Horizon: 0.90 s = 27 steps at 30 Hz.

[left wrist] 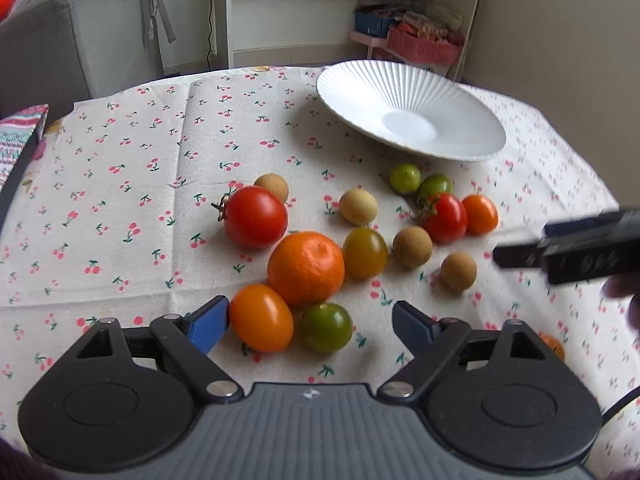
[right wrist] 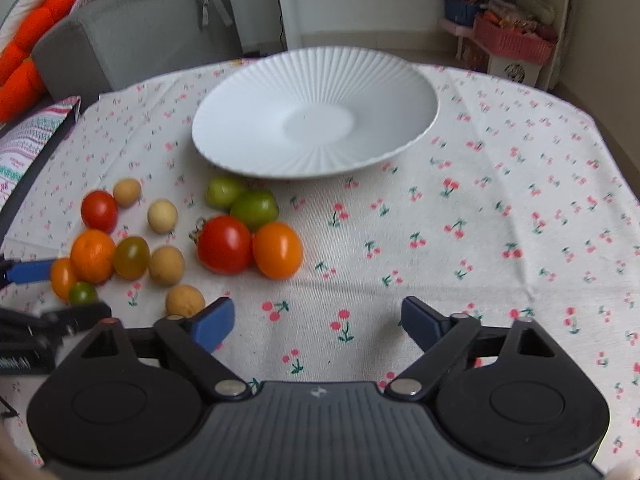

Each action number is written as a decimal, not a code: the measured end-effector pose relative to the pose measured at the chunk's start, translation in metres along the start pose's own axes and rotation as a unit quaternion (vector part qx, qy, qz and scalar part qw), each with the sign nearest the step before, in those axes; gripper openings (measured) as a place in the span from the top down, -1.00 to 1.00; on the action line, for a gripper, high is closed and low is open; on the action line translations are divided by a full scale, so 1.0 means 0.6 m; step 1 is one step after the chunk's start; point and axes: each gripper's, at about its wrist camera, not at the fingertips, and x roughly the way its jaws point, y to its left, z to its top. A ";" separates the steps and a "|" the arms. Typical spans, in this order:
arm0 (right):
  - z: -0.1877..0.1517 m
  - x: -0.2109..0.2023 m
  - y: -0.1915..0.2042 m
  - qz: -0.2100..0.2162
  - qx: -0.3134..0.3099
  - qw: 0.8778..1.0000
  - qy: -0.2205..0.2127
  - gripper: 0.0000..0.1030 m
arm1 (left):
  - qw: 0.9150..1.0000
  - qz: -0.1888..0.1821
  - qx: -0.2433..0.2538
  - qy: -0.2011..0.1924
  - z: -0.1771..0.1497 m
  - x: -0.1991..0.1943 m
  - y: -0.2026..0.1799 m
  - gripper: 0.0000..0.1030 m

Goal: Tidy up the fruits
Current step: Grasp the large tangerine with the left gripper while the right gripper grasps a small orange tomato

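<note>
Room: we see a grey upholstered chair [right wrist: 132, 20] behind the table on the left, then a white shelf unit [right wrist: 420, 0] and a pink slatted basket [right wrist: 516, 42] on the right.
Surface: a round table under a cream cloth printed with small red cherries [right wrist: 480, 220], creased in folds.
Fruit, left cluster: a red round tomato with a green stalk [left wrist: 256, 216], a dimpled orange mandarin [left wrist: 306, 268], an oval orange cherry tomato [left wrist: 261, 322] and a small dark-green tomato [left wrist: 326, 326] lie touching or nearly so.
Fruit, right cluster: tan round longans [left wrist: 458, 270], two pale green tomatoes [left wrist: 405, 178] and a second red tomato [left wrist: 445, 218] lie loose, near the plate.
Plate: the white ribbed ceramic plate [right wrist: 316, 120] holds nothing; no fruit is sorted yet, we judge.
Left gripper [left wrist: 310, 322]: jaws wide, the orange cherry tomato and the green one between them, one blue pad just at the orange skin, nothing gripped.
Right gripper [right wrist: 318, 322]: jaws wide over bare cloth, holding nothing.
Risk, left: closing here could catch two fruits at once, or squeeze one out sideways into the mandarin.
Risk, rolling: a nudge could send round fruit across the cloth, maybe off the edge.
Risk, right: smooth tomato skins may slip or bruise under hard pads.
</note>
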 end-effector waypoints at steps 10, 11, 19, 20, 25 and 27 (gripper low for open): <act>-0.005 0.009 0.035 -0.005 -0.067 0.997 -0.023 -0.38 | 0.999 -0.019 -0.033 -0.014 0.005 0.011 0.015 0.04; -0.004 0.010 0.038 -0.006 -0.069 0.997 -0.024 -0.37 | 0.999 -0.021 -0.034 -0.017 0.006 0.010 0.015 0.10; 0.007 0.017 0.043 -0.004 -0.070 0.997 -0.037 0.03 | 0.999 -0.026 -0.009 -0.024 0.009 0.016 0.008 0.38; 0.007 0.018 0.043 -0.005 -0.071 0.997 -0.038 0.06 | 0.999 -0.027 -0.008 -0.024 0.010 0.017 0.008 0.44; 0.009 0.018 0.045 -0.004 -0.073 0.996 -0.043 0.21 | 0.999 -0.023 -0.003 -0.025 0.011 0.019 0.004 0.50; 0.010 0.018 0.046 -0.003 -0.075 0.996 -0.046 0.34 | 0.999 -0.021 -0.003 -0.024 0.012 0.019 0.003 0.51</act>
